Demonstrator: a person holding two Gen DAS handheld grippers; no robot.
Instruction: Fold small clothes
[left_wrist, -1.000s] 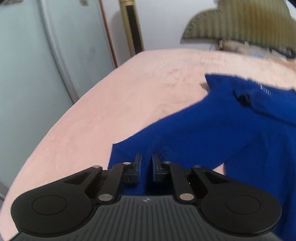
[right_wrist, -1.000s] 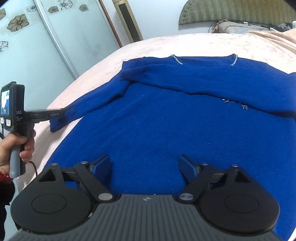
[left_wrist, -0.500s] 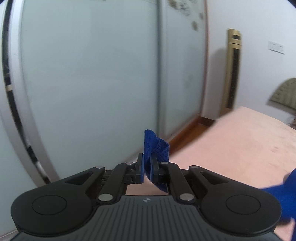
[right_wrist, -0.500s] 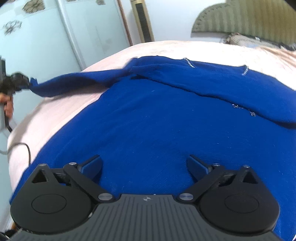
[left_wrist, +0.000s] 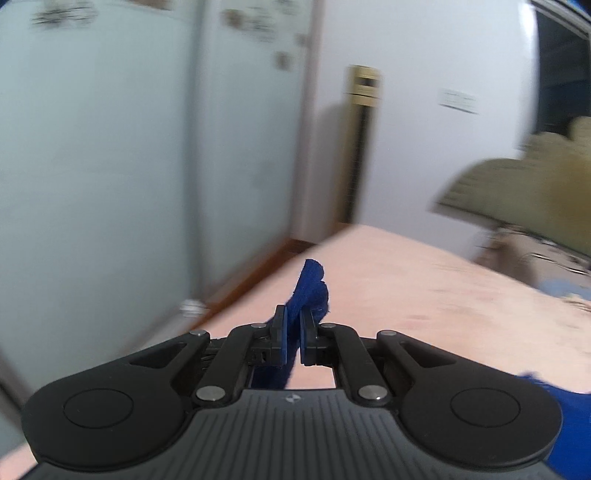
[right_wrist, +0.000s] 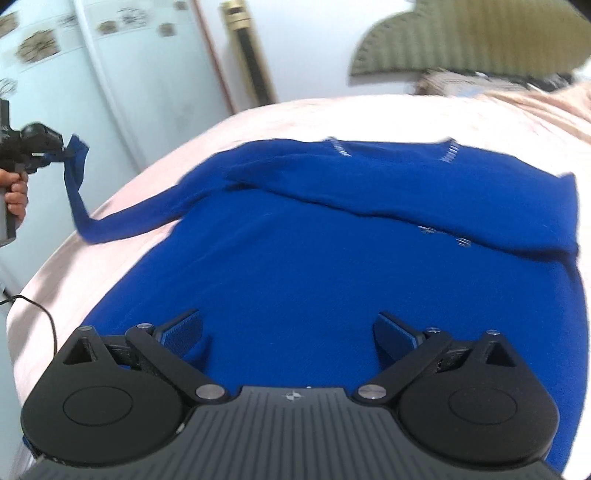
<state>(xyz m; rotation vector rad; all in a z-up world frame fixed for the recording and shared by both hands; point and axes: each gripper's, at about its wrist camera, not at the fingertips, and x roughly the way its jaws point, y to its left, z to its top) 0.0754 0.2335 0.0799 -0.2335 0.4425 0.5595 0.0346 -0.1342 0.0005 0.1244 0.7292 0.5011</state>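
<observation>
A blue sweater (right_wrist: 332, 266) lies spread on the pink bed (right_wrist: 295, 118), its top part folded down over the body. Its left sleeve (right_wrist: 122, 218) stretches off to the left and rises into the air. My left gripper (left_wrist: 291, 332) is shut on the sleeve cuff (left_wrist: 308, 288), which sticks up between the pads; from the right wrist view that gripper (right_wrist: 55, 151) hangs above the bed's left edge. My right gripper (right_wrist: 288, 332) stands open low over the sweater's body, nothing between its fingers.
Pale sliding wardrobe doors (left_wrist: 110, 166) stand left of the bed. A tall gold and black unit (right_wrist: 247, 51) is in the corner, an olive headboard (right_wrist: 472, 37) at the far end with bedding below it. A thin cable (right_wrist: 40, 310) trails over the bed's left edge.
My left gripper has lifted the sleeve cuff off the bed and up to the left, drawing the sleeve out. My right gripper has opened a little wider and stayed over the sweater.
</observation>
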